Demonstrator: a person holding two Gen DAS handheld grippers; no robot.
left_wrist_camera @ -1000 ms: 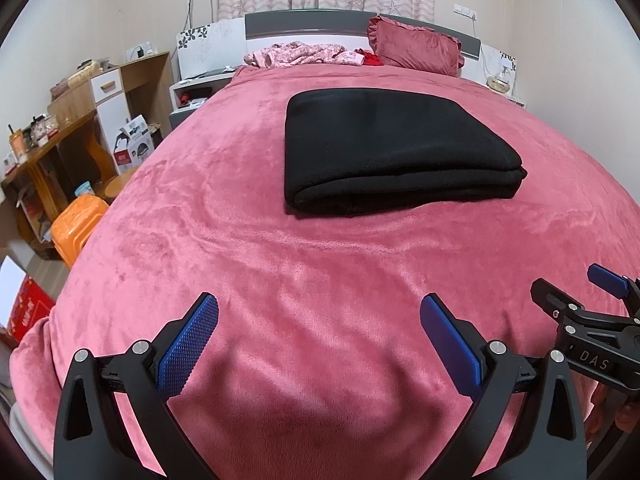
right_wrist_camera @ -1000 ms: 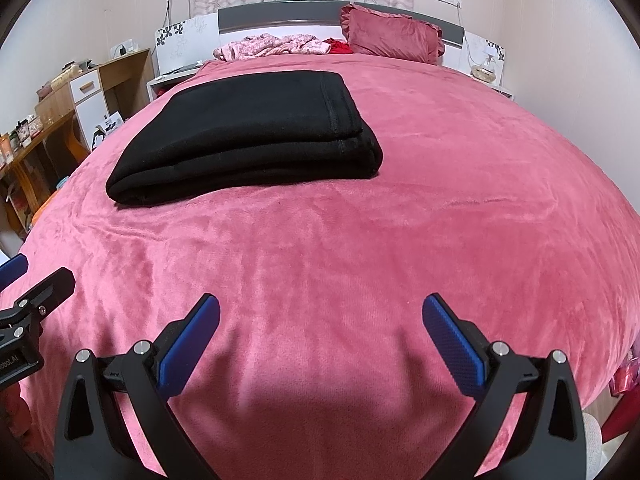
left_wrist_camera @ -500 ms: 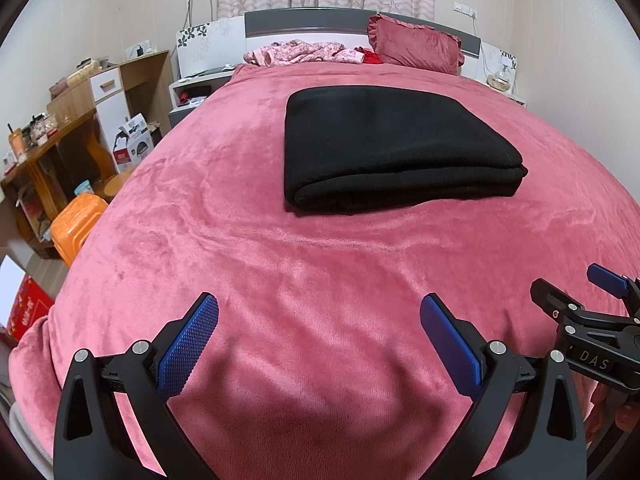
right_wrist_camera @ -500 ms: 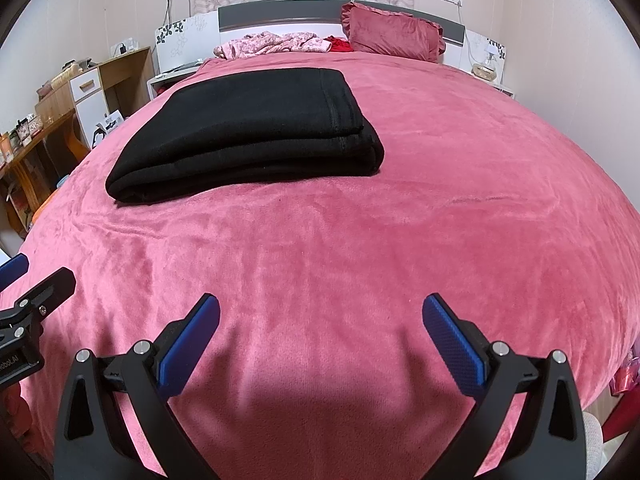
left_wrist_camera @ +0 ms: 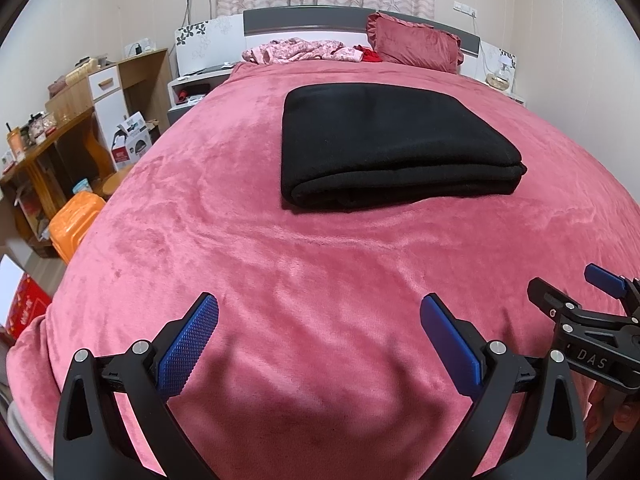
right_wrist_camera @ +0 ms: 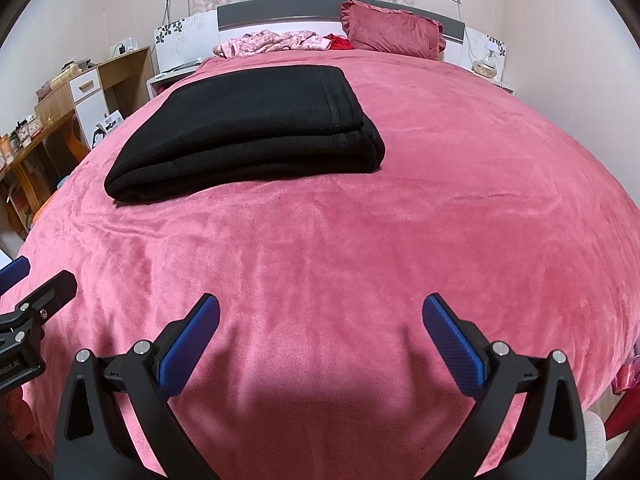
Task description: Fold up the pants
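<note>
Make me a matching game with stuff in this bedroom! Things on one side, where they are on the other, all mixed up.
Things:
1. black folded pants
2. pink pillow
3. orange stool
4. left hand-held gripper

Places:
A. on the floor beside the bed
B. against the headboard
C. open, over the near end of the bed
D. middle of the pink bedspread

Pairs: 1-D, 2-B, 3-A, 4-C

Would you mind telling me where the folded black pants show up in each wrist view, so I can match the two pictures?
Left wrist view: the folded black pants lie on the pink blanket, above centre and slightly right.
Right wrist view: the folded black pants lie upper left of centre, their stacked edges facing the camera.
Shared landmark: the pink pillow against the headboard, beyond the pants in both views.
</note>
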